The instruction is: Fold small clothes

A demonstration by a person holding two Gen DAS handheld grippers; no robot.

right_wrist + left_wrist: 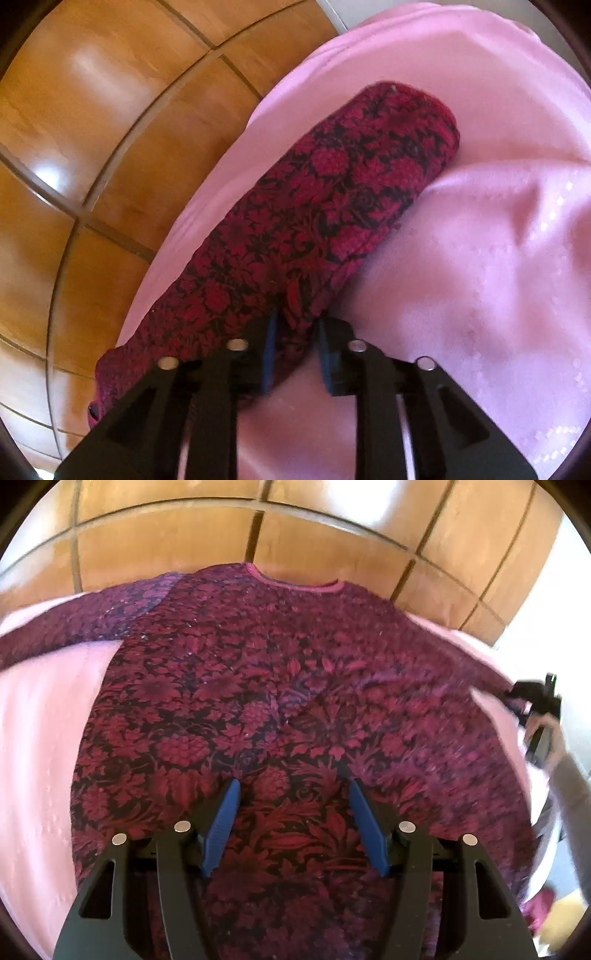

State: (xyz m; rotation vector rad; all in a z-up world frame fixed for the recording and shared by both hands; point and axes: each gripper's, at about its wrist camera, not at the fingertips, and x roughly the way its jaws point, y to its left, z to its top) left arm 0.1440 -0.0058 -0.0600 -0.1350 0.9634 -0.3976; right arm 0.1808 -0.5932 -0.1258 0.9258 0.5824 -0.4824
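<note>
A dark red floral long-sleeved top [280, 686] lies spread flat on a pink cloth [44, 738], neckline at the far side. My left gripper [293, 786] is open above the lower middle of the top, with nothing between its blue pads. My right gripper [295, 321] is shut on the top's right sleeve [332, 206], pinching a fold of fabric near the sleeve's edge. The right gripper also shows in the left wrist view [535, 709] at the far right, at the sleeve end.
The pink cloth [498, 258] covers the work surface. A wooden tiled floor [184, 539] lies beyond its far edge, also in the right wrist view [92, 129]. The person's hand and grey sleeve [569, 775] are at the right.
</note>
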